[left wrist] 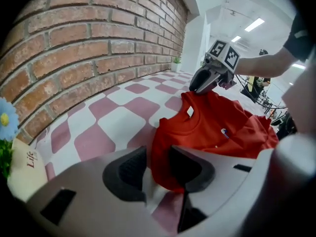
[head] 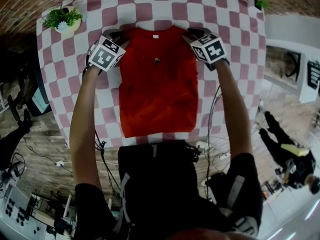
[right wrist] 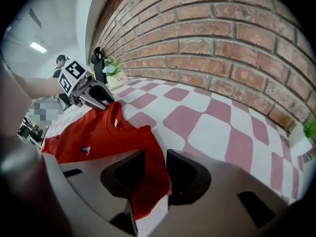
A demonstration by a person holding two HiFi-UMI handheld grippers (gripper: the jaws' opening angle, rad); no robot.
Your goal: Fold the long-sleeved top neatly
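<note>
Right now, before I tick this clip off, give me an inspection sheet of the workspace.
Surface: checked table.
Job's things: red top lies flat, collar far, no sleeves sticking out.
Clutter: potted plant far left; small plant far right.
Grippers: left gripper and right gripper open, a shoulder corner of the top between each one's jaws.
Cables: cables on the floor by the near table edge.
Surroundings: brick wall behind the table; another person at right.

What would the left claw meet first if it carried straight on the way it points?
The shoulder of the red long-sleeved top, lying between its open jaws; the pink-checked tablecloth likely lies just beneath.
</note>
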